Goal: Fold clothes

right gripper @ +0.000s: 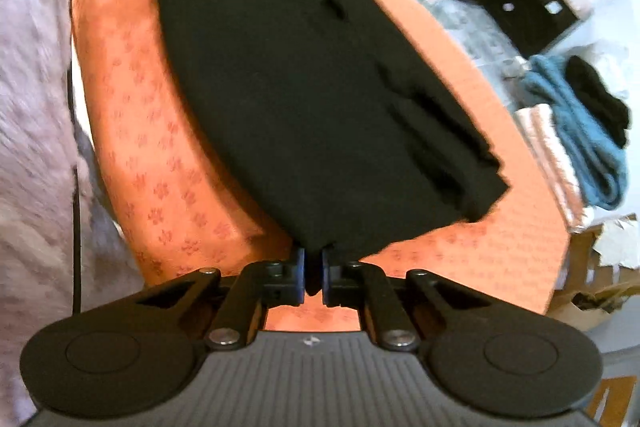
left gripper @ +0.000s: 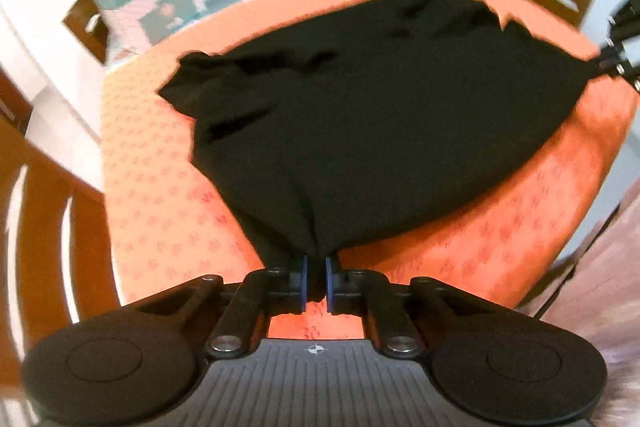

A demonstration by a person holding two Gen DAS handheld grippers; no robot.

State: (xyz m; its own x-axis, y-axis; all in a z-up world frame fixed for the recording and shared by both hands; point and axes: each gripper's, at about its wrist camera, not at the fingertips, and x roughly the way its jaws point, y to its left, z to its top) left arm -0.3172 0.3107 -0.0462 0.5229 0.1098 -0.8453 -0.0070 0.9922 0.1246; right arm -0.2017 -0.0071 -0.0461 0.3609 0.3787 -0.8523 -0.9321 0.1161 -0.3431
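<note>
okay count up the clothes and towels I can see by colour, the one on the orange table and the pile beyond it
Black: 2, the black garment spread on the table, pinched by both grippers, and a black item on the pile
Blue: 1, the blue towel
White or pale: 1, the pale folded cloth; blurred, possibly more
Total: 4

The left gripper (left gripper: 316,283) is matte black, with blue pads (left gripper: 303,281) on its two fingers, angled link arms pinned by silver screws (left gripper: 226,342), and two round black discs flanking a ribbed grey base (left gripper: 316,383) marked with a small white crosshair. The right gripper (right gripper: 313,277) has the same build. A thin black cable (right gripper: 76,219) runs beside a fuzzy pale lilac garment (right gripper: 32,107) worn by the person.
</note>
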